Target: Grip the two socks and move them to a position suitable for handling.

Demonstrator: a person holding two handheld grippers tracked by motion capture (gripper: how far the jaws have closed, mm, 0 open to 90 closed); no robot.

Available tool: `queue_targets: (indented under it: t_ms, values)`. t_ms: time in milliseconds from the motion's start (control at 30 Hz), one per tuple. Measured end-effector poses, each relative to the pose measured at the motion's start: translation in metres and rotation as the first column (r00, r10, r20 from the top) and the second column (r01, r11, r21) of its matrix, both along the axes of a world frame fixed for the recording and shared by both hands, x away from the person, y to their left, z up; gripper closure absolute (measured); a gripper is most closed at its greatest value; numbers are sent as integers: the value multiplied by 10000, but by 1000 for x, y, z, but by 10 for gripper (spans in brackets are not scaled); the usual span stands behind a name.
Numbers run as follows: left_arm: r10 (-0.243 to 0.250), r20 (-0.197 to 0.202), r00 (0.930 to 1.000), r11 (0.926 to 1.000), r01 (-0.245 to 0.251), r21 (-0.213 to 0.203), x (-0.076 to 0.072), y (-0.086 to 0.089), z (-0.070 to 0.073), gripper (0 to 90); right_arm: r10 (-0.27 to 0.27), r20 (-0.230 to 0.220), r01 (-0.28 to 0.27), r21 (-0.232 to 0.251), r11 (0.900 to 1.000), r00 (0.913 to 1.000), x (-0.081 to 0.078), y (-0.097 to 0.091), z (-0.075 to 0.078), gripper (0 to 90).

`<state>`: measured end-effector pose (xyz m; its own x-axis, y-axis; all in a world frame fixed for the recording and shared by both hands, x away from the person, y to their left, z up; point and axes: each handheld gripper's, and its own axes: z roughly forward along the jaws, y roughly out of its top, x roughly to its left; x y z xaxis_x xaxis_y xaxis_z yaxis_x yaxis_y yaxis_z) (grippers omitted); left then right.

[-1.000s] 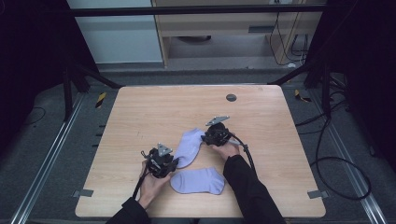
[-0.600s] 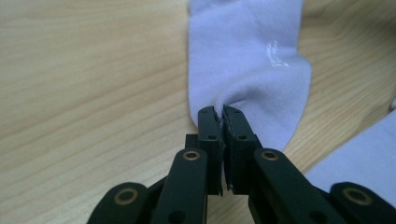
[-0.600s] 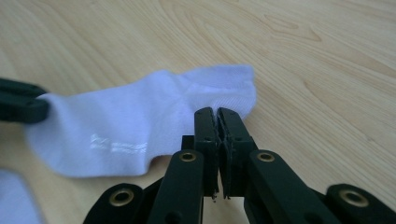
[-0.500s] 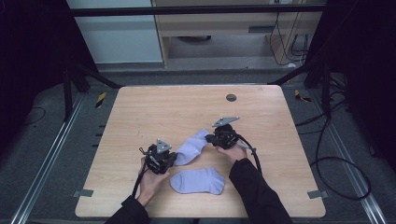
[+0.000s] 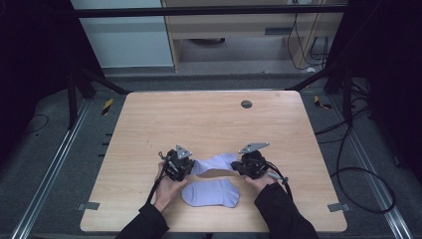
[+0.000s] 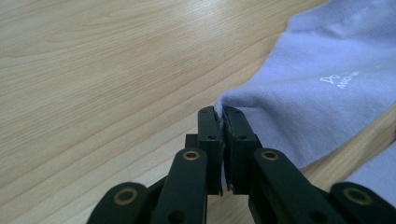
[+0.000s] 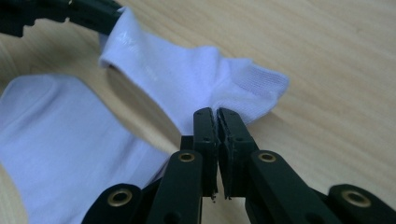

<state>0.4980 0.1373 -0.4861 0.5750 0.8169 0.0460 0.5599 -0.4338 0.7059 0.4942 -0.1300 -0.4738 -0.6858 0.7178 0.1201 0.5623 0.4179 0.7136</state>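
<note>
Hand-held grippers, left [image 5: 185, 166] and right [image 5: 244, 166], pinch one sock [image 5: 216, 163].

I see a light wooden tabletop [image 5: 149, 124] with a small dark round disc [image 5: 246, 104] near its far edge, and grey tape strips [image 5: 88, 206] at both near corners.

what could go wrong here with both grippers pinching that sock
The left gripper and right gripper each pinch only a thin edge of the stretched sock, so the cloth may slip out of one. It also hangs just above the second sock on the table and might drag it.
</note>
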Motion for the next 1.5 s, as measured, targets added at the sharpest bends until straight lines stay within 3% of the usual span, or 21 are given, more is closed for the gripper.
queue_targets:
  t_ms: [133,200,367,467,567,733,900,1033,1300,1500]
  values:
    - [-117,84,9999,9997,115,199,1,-6,-2,841,-87,-162,88,70,9999,9998,-10,-3,-7,824]
    - [-94,164,9998,9998,91,195,1,-5,-1,772,-180,-158,182,105,9998,9997,-12,-5,-10,775]
    - [147,204,9997,9998,-144,-154,-2,8,7,639,-667,154,656,648,9957,9977,-14,-19,-1,718]
    - [327,158,9993,9991,-322,-275,-5,14,11,594,-830,608,792,622,9949,9947,-10,-23,3,687]
    - [450,13,9990,9984,-449,-338,-11,19,10,572,-837,787,793,580,9952,9934,-1,-21,0,652]
    - [475,-2,9989,9986,-475,-245,-12,19,3,562,-1077,343,1068,291,9939,9936,14,-20,-19,634]
    - [547,-253,9982,9985,-548,-13,-6,19,-6,592,-1048,97,1042,503,9933,9944,18,-17,-26,626]
    - [475,-301,9984,9988,-479,-111,-5,19,-8,638,-893,211,884,405,9953,9958,18,-12,-30,633]
    - [132,-417,9990,9995,-144,-286,-4,17,-9,778,-1129,595,1147,-272,9930,9918,13,-7,-28,785]
    - [89,-490,9988,9992,-108,-383,-5,15,-9,875,-1232,248,1232,11,9924,9921,12,-5,-28,865]
